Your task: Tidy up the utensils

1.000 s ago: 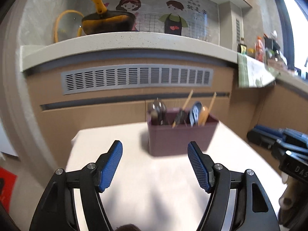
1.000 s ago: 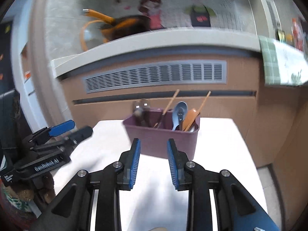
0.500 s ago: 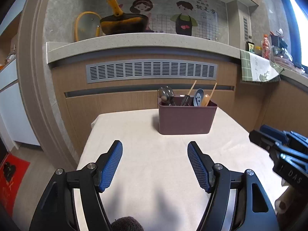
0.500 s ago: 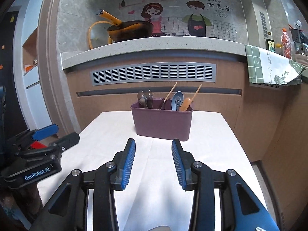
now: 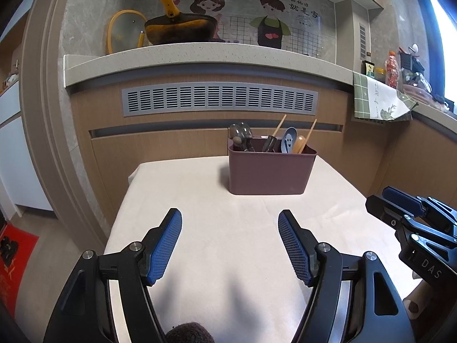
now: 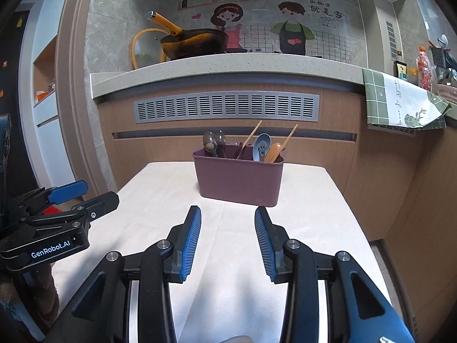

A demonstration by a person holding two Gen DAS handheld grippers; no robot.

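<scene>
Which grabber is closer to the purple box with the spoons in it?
Right, but only slightly. The right gripper hangs open in front of the purple box, almost lined up with it. The left gripper is open too, farther back and off to the box's left.

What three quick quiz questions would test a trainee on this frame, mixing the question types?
1. True or false: the left tool is holding a spoon.
2. Which stands in the purple utensil holder? A) a blue slotted spoon B) a whisk C) a rolling pin
3. Fill in: the holder sits on the ____ tablecloth.

Key:
1. False; both tools, left and right, are open and hold nothing.
2. A
3. white
</scene>
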